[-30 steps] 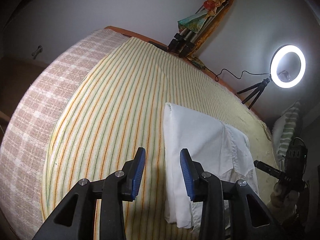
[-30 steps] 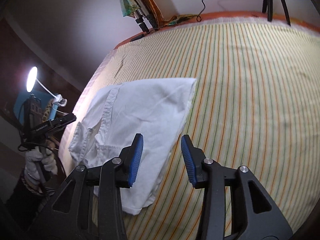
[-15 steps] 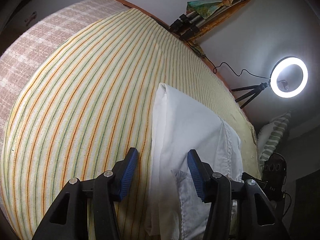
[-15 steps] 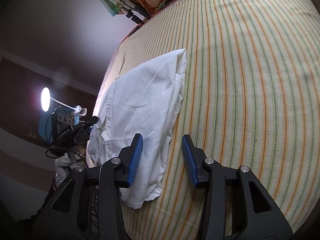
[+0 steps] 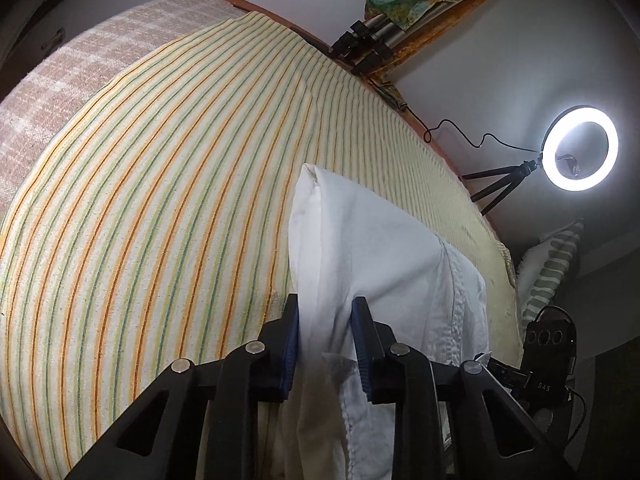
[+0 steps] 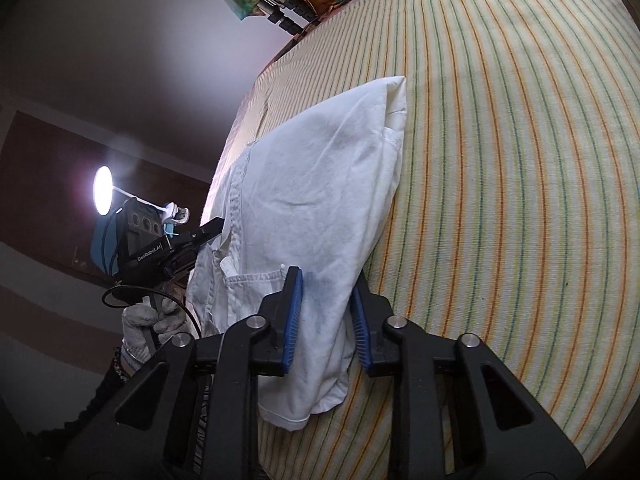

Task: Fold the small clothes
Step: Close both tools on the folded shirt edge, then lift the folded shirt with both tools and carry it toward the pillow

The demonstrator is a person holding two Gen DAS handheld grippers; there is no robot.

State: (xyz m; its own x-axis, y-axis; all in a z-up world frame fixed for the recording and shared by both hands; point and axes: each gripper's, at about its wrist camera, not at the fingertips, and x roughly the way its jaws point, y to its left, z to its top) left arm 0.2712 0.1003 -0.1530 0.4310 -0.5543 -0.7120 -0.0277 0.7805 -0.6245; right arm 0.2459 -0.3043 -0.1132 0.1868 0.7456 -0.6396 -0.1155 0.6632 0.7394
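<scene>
Left claw and right claw, jaws just closed, each pinch the near edge of the white garment, already folded lengthwise on the striped bed; cross fold judged pending

The right gripper fingers, just closing, pinch the white garment edge.

Left hand-held gripper and right hand-held gripper angle downward, jaws just closed to a pinch.
</scene>
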